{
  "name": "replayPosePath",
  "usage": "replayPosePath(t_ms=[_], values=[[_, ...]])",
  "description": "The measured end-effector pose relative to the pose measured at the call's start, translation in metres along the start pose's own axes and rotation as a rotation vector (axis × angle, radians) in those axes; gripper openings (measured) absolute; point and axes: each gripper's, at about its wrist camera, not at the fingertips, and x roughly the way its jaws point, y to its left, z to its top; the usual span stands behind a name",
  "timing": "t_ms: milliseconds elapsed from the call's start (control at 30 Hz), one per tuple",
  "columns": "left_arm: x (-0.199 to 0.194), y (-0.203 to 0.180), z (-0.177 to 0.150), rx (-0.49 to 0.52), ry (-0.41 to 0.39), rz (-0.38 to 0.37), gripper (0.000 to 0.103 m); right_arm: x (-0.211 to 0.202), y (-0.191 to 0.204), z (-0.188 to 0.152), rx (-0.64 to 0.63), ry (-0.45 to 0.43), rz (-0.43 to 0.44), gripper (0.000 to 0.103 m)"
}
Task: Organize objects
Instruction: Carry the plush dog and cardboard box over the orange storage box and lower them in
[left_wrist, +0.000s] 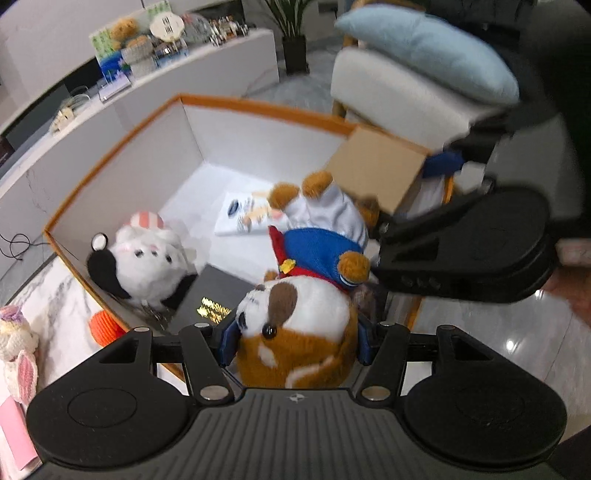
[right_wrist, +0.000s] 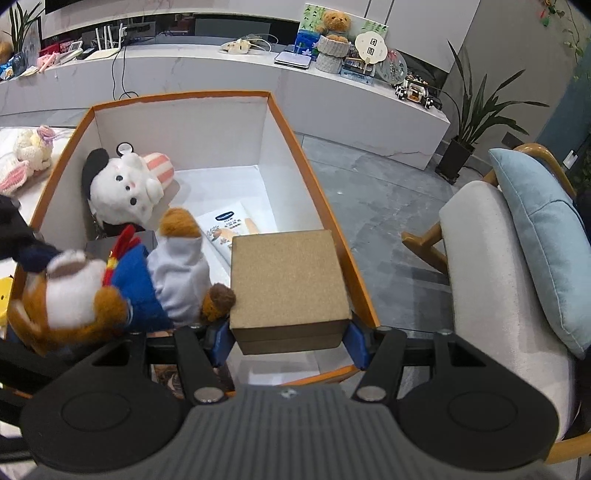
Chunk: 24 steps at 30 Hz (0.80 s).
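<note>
My left gripper (left_wrist: 295, 341) is shut on the head of a brown and white plush dog (left_wrist: 299, 332) in a blue sweater and holds it over the orange-rimmed white storage box (left_wrist: 122, 144). The dog also shows in the right wrist view (right_wrist: 110, 291). My right gripper (right_wrist: 288, 339) is shut on a brown cardboard box (right_wrist: 288, 280) and holds it over the storage box's (right_wrist: 314, 177) near right corner. The cardboard box also shows in the left wrist view (left_wrist: 376, 173). Inside lie a white plush animal (right_wrist: 125, 188), a leaflet (right_wrist: 225, 225) and a black box (left_wrist: 210, 295).
A marble table (left_wrist: 55, 295) left of the box carries a crocheted bunny (left_wrist: 18, 354) and an orange object (left_wrist: 105, 326). An armchair with a blue cushion (right_wrist: 543, 236) stands to the right. A long white counter (right_wrist: 221, 70) with toys runs behind.
</note>
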Motion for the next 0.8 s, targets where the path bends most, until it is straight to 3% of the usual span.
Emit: replayPosePath(t_ms=[167, 800], values=[[0.005, 0.015, -0.002, -0.066, 0.035, -0.062, 0.068, 0.004, 0.007, -0.002, -0.034, 0.012, -0.009, 0.062], [0.000, 0.014, 0.001, -0.040, 0.046, -0.049, 0.074, 0.000, 0.010, 0.001, -0.032, -0.009, -0.006, 0.063]])
